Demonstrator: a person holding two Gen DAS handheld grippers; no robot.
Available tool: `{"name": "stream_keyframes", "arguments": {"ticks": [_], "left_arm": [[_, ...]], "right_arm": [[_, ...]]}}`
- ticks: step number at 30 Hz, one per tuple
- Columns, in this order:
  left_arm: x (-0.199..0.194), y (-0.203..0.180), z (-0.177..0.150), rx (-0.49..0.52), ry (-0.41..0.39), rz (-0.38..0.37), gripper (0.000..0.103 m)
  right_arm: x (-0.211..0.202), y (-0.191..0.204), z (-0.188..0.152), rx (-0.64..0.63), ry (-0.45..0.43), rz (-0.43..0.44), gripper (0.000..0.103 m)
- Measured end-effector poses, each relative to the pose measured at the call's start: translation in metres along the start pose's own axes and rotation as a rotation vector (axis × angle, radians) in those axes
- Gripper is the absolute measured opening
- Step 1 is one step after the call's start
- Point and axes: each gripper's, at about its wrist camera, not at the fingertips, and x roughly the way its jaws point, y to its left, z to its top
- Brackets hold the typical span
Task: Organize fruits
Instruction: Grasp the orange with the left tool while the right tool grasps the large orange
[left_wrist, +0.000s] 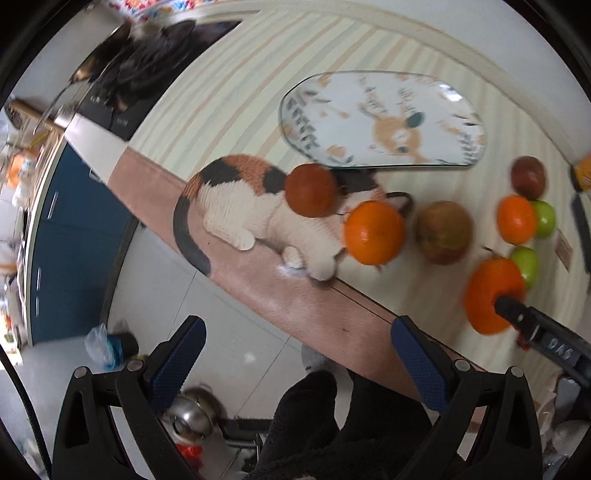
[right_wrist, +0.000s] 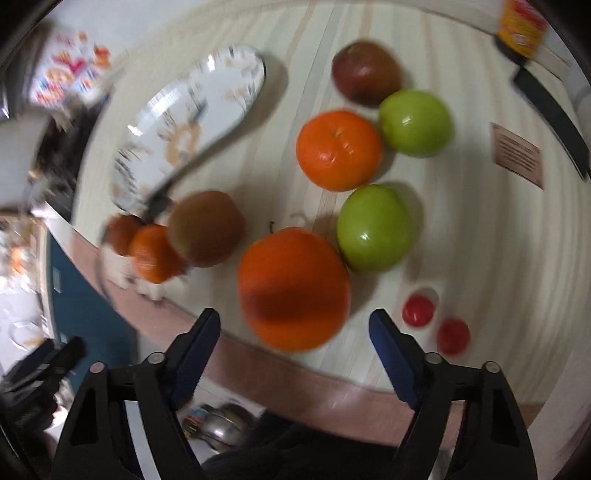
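Left wrist view, far left: blue cabinet front (left_wrist: 70, 243) below the table edge, steel pot (left_wrist: 192, 410) on the floor. Left gripper (left_wrist: 297, 360) hangs past the table's pinkish border (left_wrist: 280, 295), pointing down at the floor; claw released, nothing between the blue pads.

On the striped tablecloth (left_wrist: 229, 96): calico cat toy (left_wrist: 243, 206) lies along the edge. A dark red fruit (left_wrist: 312, 190) sits on its head end, a mandarin (left_wrist: 373, 232) just beside its face. Behind them the printed oval plate (left_wrist: 384, 118) has no fruit on it. Right of the mandarin, a brownish apple (left_wrist: 445, 232), slightly apart.

Further right is the main cluster: big orange persimmon-like fruit (right_wrist: 293, 288) nearest the table edge, green apple (right_wrist: 373, 229) touching or almost touching its right shoulder. Behind that, a second mandarin (right_wrist: 338, 149) touches a second green apple (right_wrist: 415, 123); a dark red apple (right_wrist: 365, 72) sits behind both. Two small red tomatoes (right_wrist: 417, 310) lie at the right near the edge.

Right gripper (right_wrist: 295, 328) is over the big orange fruit, claw released: pads stand either side of it and wider than it, no contact visible. Frame is motion-blurred. In the left wrist view one right-gripper finger (left_wrist: 517, 314) overlaps that same fruit.

Far right: brown label card (right_wrist: 517, 155), yellow packet (right_wrist: 521, 26) at the back corner.
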Motion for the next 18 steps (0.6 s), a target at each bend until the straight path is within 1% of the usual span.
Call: {"name": "stream_keyframes", "arguments": {"ticks": [1, 2, 3, 6, 8, 10, 11, 13, 14, 16, 18], "left_arm": [[0.006, 0.001, 0.005, -0.011, 0.01, -0.005, 0.102], [0.01, 0.001, 0.009, -0.019, 0.017, -0.009, 0.102], [0.014, 0.001, 0.014, -0.026, 0.023, -0.019, 0.102], [0.032, -0.006, 0.037, -0.047, 0.057, -0.107, 0.101], [0.044, -0.014, 0.05, -0.061, 0.09, -0.164, 0.097], [0.059, -0.021, 0.063, -0.078, 0.136, -0.215, 0.087], [0.065, -0.024, 0.067, -0.086, 0.153, -0.241, 0.085], [0.078, -0.027, 0.076, -0.107, 0.177, -0.261, 0.074], [0.083, -0.028, 0.078, -0.114, 0.186, -0.269, 0.073], [0.093, -0.03, 0.081, -0.124, 0.203, -0.276, 0.065], [0.098, -0.028, 0.082, -0.146, 0.201, -0.317, 0.064]], "right_arm": [[0.01, 0.004, 0.003, -0.02, 0.02, -0.013, 0.08], [0.019, 0.007, 0.007, -0.042, 0.041, -0.024, 0.076], [0.025, 0.01, 0.009, -0.055, 0.048, -0.028, 0.077], [0.028, 0.02, 0.014, -0.111, 0.029, -0.051, 0.077], [0.031, 0.024, 0.018, -0.134, 0.034, -0.056, 0.077], [0.03, 0.025, 0.018, -0.135, 0.049, -0.05, 0.077], [0.03, 0.024, 0.017, -0.137, 0.056, -0.048, 0.077], [0.031, 0.024, 0.019, -0.145, 0.066, -0.045, 0.077], [0.031, 0.024, 0.019, -0.146, 0.07, -0.043, 0.077], [0.032, 0.022, 0.019, -0.141, 0.08, -0.034, 0.077], [0.032, 0.021, 0.02, -0.134, 0.08, -0.023, 0.078]]}}
